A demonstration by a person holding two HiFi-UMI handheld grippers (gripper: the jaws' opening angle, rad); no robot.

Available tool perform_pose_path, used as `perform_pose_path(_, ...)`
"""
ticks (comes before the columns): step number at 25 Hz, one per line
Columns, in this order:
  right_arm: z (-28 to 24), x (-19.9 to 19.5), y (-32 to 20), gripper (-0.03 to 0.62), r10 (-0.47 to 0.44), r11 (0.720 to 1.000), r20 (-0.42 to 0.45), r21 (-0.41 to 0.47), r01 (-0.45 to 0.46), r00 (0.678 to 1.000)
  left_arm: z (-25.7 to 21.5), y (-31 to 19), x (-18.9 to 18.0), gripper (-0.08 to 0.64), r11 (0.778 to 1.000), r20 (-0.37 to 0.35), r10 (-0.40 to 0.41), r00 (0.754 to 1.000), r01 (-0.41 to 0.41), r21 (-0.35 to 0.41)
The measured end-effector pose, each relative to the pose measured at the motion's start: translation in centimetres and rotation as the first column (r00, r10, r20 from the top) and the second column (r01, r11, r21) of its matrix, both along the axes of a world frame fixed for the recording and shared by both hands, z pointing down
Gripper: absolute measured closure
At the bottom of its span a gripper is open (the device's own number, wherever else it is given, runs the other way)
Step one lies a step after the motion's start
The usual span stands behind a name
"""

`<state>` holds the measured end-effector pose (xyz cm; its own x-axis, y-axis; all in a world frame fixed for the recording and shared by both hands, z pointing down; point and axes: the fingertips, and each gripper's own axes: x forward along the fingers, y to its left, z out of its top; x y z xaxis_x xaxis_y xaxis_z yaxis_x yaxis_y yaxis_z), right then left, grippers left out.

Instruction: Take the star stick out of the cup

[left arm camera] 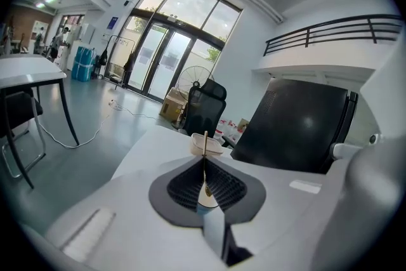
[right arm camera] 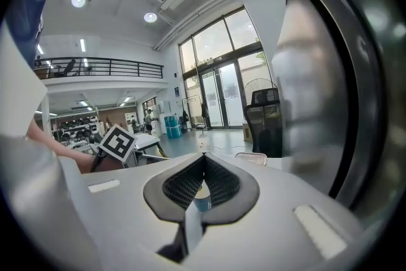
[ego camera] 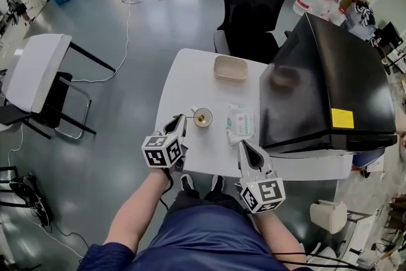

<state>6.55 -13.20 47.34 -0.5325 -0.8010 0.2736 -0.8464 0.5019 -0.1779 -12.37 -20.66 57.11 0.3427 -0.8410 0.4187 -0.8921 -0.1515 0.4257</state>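
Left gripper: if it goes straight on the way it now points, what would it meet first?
Most likely the cup holding the star stick. In its own view they sit centred ahead of the left gripper, whose jaws are together. The head view shows a small gap before the cup, but depth is unclear.

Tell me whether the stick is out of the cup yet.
No: the stick stands upright in the cup.

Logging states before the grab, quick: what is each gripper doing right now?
Left gripper: closed, holding nothing; the stick stands in the cup just beyond its tips.
Right gripper: closed, holding nothing.
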Motion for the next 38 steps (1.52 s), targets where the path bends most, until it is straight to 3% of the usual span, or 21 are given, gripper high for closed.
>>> perform_pose_path(18,-1.4,-1.9,-1.8,0.584,-0.047,0.998,0.01,0.041,0.047,0.999,-6.6,1.5,-1.3,0.552,0.994,-0.065,-0.011,0.998,0.018,0.107)
perform_pose_path(38,-3.5,-3.3,-3.1,0.586,-0.107,0.99,0.017,0.094,0.105,0.994,-13.5,4.1,-3.0,0.552,0.972,-0.139,-0.033,0.99,0.065,0.227)
